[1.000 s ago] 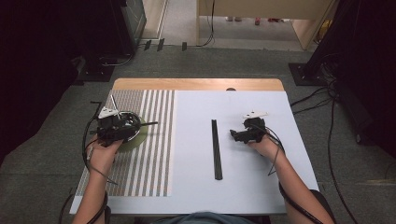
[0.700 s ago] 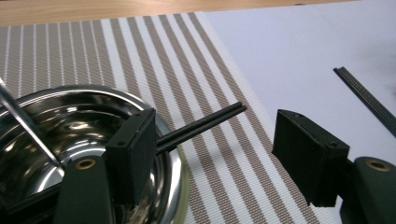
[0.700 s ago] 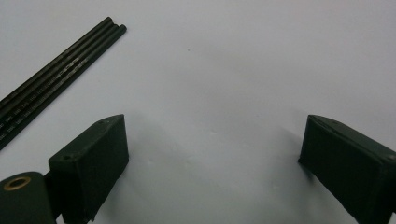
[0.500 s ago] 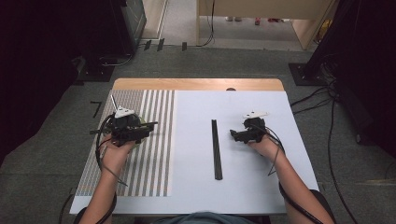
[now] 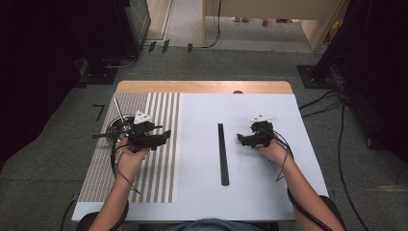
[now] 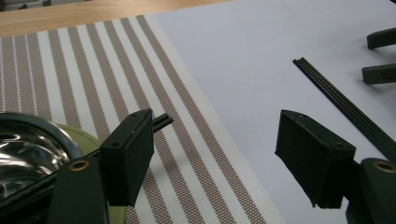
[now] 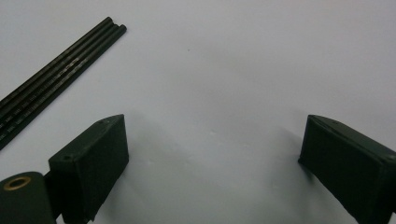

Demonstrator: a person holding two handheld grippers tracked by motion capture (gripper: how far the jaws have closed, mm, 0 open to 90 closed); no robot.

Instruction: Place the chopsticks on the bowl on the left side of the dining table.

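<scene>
I am holding my left tool (image 5: 166,135) over the striped mat (image 5: 159,168) near the tabletop's (image 5: 269,192) left edge, jaws standing wide and just having been opening, nothing between them. Beside it, a metal bowl (image 5: 115,127) is sitting at the mat's left edge with a black chopstick pair (image 6: 161,122) lying across it. My right tool (image 5: 239,139) is resting on the white sheet toward the right edge, jaws wide and empty. A second black chopstick set (image 5: 222,154) is lying near the tabletop's centre, just beside the right tool.
</scene>
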